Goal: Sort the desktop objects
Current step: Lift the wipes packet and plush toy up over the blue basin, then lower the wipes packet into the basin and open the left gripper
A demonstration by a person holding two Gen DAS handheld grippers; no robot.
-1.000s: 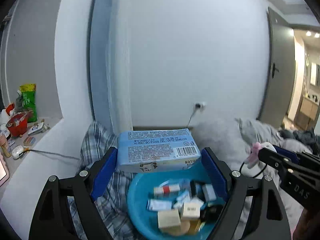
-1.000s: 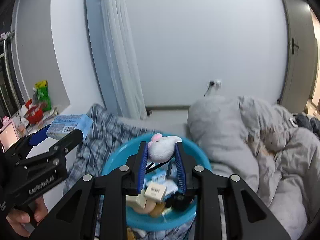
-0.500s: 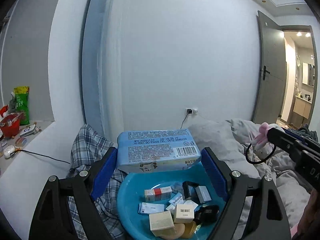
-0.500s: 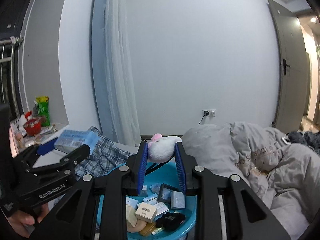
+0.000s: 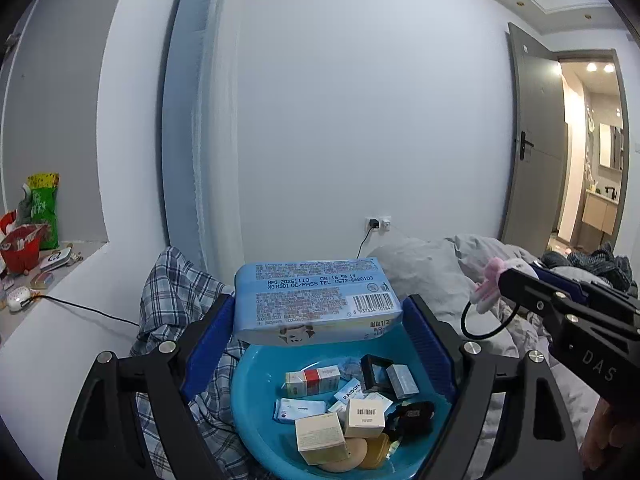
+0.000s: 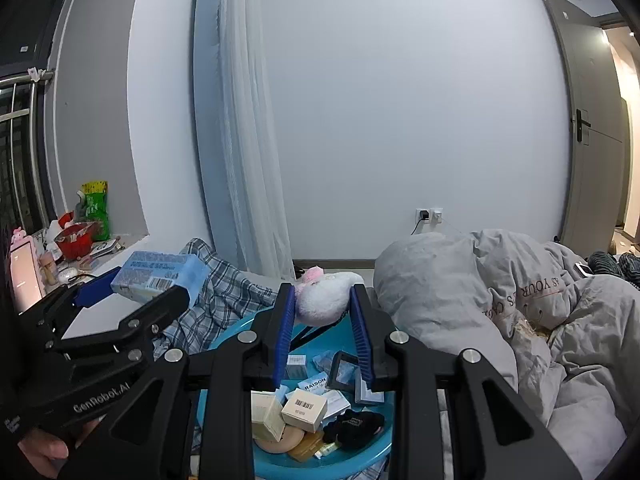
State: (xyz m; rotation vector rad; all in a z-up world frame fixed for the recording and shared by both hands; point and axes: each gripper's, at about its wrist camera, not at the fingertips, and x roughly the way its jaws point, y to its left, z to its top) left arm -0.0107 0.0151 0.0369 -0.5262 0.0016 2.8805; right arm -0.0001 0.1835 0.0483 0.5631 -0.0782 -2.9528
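My left gripper (image 5: 318, 312) is shut on a light blue pack of wipes (image 5: 316, 300), held above the far rim of a blue basin (image 5: 256, 404). The basin holds several small boxes, a black pouch and round items. From the right wrist view the wipes pack (image 6: 160, 276) shows at the left in that gripper (image 6: 132, 300). My right gripper (image 6: 322, 304) is shut on a white and pink plush toy (image 6: 324, 300) over the basin (image 6: 360, 456). In the left wrist view that toy (image 5: 490, 280) with its black loop pokes from the right gripper (image 5: 500, 280) at the right.
The basin sits on a plaid cloth (image 5: 176, 292) on a bed with a grey duvet (image 6: 500, 312). A ledge at the left (image 5: 48, 276) carries a red bowl, a green bag and small items. A white wall, a curtain (image 6: 248, 140) and a grey door (image 5: 532, 152) stand behind.
Both views have tilted up, so more wall shows and the basin sits lower in frame. Each gripper keeps its grip. The right gripper with the toy sits a little higher in the left view.
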